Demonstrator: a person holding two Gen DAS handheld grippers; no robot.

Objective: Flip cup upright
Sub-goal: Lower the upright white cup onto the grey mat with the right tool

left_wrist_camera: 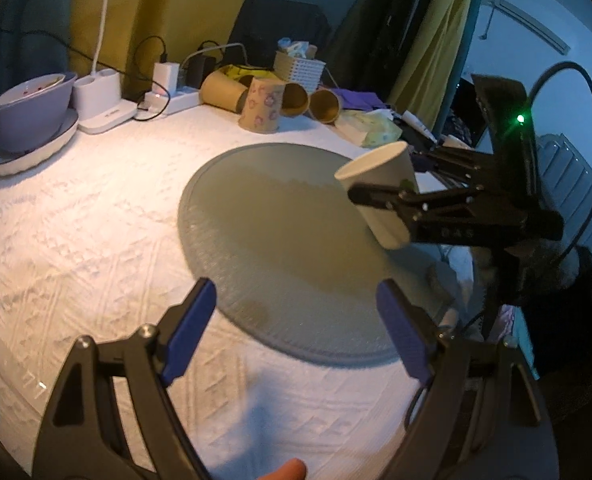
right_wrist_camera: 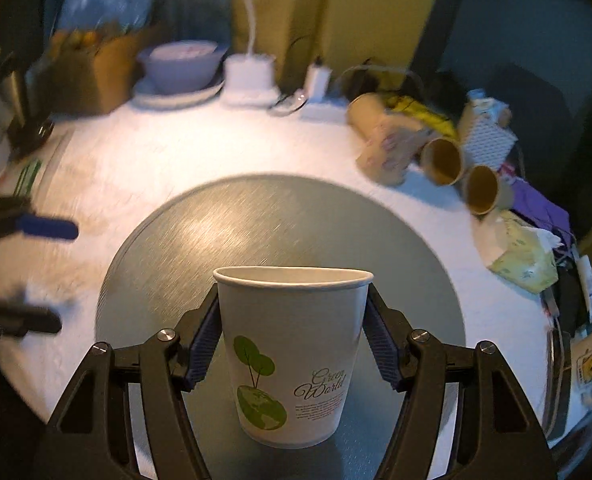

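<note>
A white paper cup (right_wrist_camera: pixel 291 356) with a green tree and globe print is held mouth up between the blue pads of my right gripper (right_wrist_camera: pixel 291 340), over the round grey mat (right_wrist_camera: pixel 279 220). In the left wrist view the same cup (left_wrist_camera: pixel 380 192) leans slightly, mouth up and to the left, at the mat's (left_wrist_camera: pixel 279 240) right edge, gripped by the black right gripper (left_wrist_camera: pixel 376 188); whether its base touches the mat I cannot tell. My left gripper (left_wrist_camera: pixel 296 328) is open and empty above the mat's near edge.
A white textured cloth (left_wrist_camera: pixel 75 240) covers the table. At the back lie several brown paper cups (left_wrist_camera: pixel 263 104), a purple bowl on a plate (left_wrist_camera: pixel 27 116), a power strip (left_wrist_camera: pixel 167 100), a white basket (left_wrist_camera: pixel 300 64) and a tissue pack (right_wrist_camera: pixel 524 256).
</note>
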